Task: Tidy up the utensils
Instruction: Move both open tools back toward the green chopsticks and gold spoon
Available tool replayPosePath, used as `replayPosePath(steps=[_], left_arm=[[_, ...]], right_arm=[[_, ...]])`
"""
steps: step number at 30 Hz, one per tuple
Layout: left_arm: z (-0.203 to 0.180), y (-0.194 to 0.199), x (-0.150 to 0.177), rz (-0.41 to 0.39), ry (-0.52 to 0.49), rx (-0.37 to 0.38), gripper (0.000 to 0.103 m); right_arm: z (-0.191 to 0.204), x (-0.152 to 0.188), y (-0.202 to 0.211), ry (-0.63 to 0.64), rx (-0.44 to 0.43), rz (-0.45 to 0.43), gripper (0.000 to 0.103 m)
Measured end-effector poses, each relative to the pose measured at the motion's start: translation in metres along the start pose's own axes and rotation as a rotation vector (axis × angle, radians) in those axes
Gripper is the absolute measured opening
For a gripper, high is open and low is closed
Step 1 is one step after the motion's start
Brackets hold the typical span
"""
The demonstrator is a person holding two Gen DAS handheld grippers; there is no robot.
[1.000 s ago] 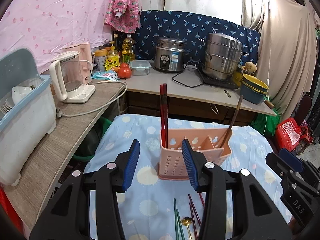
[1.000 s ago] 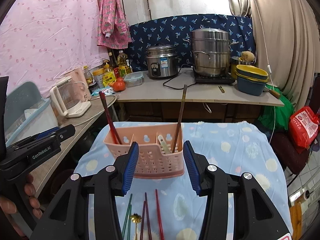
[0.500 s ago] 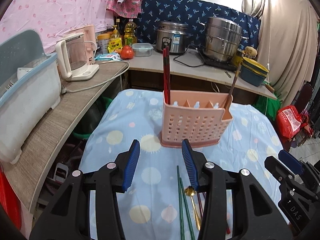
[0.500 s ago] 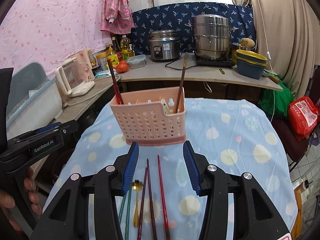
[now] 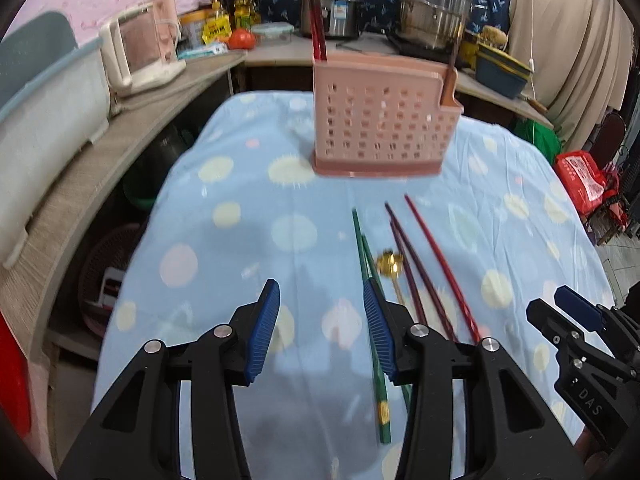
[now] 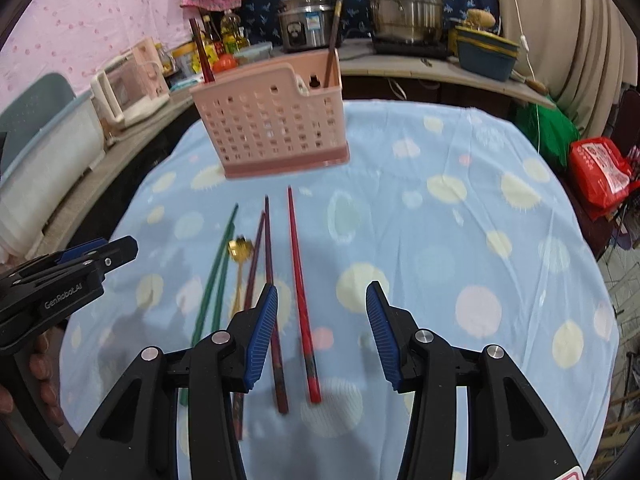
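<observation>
A pink perforated utensil holder (image 5: 382, 120) (image 6: 276, 116) stands at the far side of the table and holds red chopsticks (image 5: 316, 20) and a brown utensil (image 6: 333, 44). On the cloth lie green chopsticks (image 5: 370, 292) (image 6: 216, 276), a gold spoon (image 5: 390, 264) (image 6: 239, 252), dark maroon chopsticks (image 5: 408, 256) (image 6: 268, 272) and a red chopstick (image 5: 440, 260) (image 6: 299, 280). My left gripper (image 5: 320, 332) is open and empty, left of the green chopsticks. My right gripper (image 6: 322, 332) is open and empty above the red chopstick's near end.
The table carries a blue cloth with pale dots (image 6: 460, 240). A white and blue dish rack (image 5: 44, 112) and a kettle (image 5: 140, 52) stand on the left counter. A rice cooker (image 6: 306, 24), steel pot (image 6: 406, 4) and bowls (image 6: 486, 52) stand on the back counter.
Both grippers have pulled back from the holder and tilted down toward the table. The utensils lying on the cloth have come fully into view. Both grippers stay open.
</observation>
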State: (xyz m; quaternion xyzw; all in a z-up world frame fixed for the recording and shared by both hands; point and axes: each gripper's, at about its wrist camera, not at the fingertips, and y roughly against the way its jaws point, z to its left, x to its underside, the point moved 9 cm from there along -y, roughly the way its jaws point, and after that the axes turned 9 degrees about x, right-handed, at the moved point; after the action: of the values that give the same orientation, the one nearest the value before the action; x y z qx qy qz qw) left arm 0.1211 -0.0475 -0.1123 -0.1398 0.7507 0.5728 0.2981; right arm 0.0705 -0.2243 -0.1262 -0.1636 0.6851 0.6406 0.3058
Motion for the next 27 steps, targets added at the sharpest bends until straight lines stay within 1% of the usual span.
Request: replayPosePath(steps=[5, 8, 11, 18, 27], left_arm=[[-0.003, -0.011, 0.03, 0.06, 0.01, 0.023, 0.042], [-0.006, -0.015, 0.041, 0.084, 0.01, 0.035, 0.042], [-0.011, -0.015, 0.049, 0.095, -0.003, 0.04, 0.042], [-0.024, -0.023, 0.068, 0.142, -0.036, 0.049, 0.041], [-0.026, -0.031, 0.087, 0.194, -0.01, 0.081, 0.041]], right_arm=[[0.001, 0.028, -0.016, 0.015, 0.002, 0.047, 0.043], [0.002, 0.039, -0.023, 0.028, 0.011, 0.064, 0.043], [0.002, 0.045, -0.028, 0.032, 0.009, 0.081, 0.04], [0.009, 0.057, -0.037, 0.069, 0.016, 0.109, 0.03], [0.009, 0.062, -0.044, 0.081, 0.023, 0.125, 0.022]])
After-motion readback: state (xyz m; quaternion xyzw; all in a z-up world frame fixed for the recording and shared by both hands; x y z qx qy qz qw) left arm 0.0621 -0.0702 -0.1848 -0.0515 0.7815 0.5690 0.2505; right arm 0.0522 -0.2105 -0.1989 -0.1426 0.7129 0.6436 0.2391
